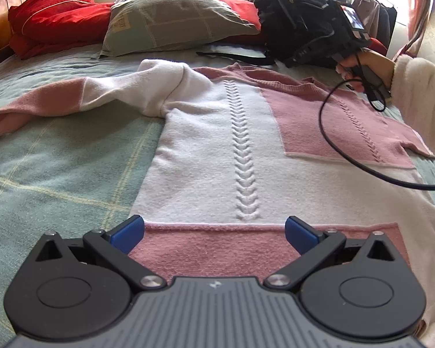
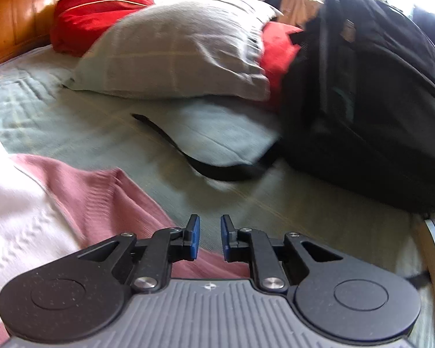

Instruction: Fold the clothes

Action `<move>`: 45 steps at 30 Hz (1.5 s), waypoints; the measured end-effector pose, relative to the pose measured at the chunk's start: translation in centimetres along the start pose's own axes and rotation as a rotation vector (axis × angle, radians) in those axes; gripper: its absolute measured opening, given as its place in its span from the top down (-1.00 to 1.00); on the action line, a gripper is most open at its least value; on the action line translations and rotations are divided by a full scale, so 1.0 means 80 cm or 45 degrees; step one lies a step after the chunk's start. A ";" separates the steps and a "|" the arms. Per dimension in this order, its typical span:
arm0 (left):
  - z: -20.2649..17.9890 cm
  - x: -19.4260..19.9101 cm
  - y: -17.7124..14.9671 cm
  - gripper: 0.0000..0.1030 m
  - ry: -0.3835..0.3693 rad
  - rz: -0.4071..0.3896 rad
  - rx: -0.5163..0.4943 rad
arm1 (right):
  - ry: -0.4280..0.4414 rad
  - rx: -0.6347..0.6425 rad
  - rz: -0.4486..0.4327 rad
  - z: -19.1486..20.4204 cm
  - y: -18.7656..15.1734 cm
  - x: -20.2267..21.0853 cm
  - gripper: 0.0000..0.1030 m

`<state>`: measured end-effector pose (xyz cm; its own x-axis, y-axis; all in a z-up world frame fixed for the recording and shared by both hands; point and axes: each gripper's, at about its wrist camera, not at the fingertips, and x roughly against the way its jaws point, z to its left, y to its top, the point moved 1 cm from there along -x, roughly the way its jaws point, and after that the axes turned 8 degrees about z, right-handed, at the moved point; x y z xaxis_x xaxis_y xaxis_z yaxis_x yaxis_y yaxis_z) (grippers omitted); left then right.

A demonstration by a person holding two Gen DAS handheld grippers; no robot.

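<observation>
Across the bed [image 1: 43, 174], with its pale green checked cover, your pink and white sweater [image 1: 217, 150] lies flat through the middle of the left wrist frame, one sleeve [image 1: 58, 98] stretched toward the left edge. At the upper left you have a wooden headboard [image 1: 3, 8], red bedding [image 1: 55, 14] and a grey-green pillow [image 1: 171, 17]; a black backpack [image 1: 293, 17] sits at the upper right, its strap [image 2: 194, 156] trailing over the cover.

Your left gripper [image 1: 214, 233] is spread wide, its blue pads [image 1: 129, 233] over the pink hem band at the lower middle, holding nothing; whether they touch the knit cannot be told.

Your right gripper [image 2: 210, 239] is nearly closed, a narrow gap left between the pads and nothing in it, above the sweater's pink edge at the lower left of its blurred view. Your right hand [image 1: 362, 69] grips its handle at the upper right of the left view, a black cable [image 1: 327, 133] looping down over the sweater.
</observation>
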<state>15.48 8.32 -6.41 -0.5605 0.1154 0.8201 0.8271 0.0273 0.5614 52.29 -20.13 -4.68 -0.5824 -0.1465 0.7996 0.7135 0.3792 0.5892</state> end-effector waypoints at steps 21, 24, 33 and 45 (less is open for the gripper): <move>-0.004 -0.002 -0.002 -0.99 0.008 0.017 0.003 | -0.028 -0.128 0.048 -0.058 -0.037 -0.019 0.87; -0.005 -0.002 -0.003 -0.99 0.004 0.015 0.001 | -0.024 -0.167 0.041 -0.061 -0.034 -0.009 0.85; -0.009 -0.001 -0.004 -0.99 -0.005 0.010 -0.005 | -0.015 -0.378 0.204 -0.036 -0.079 0.038 0.02; -0.003 0.015 -0.009 -0.99 0.003 -0.029 0.010 | -0.095 -0.516 0.190 -0.042 -0.053 -0.010 -0.34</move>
<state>14.20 8.20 -5.84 -0.5793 0.1122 0.8074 0.8144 0.0380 0.5791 51.01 -24.67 -7.47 -0.4773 -0.0456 0.8776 0.8785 0.0000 0.4778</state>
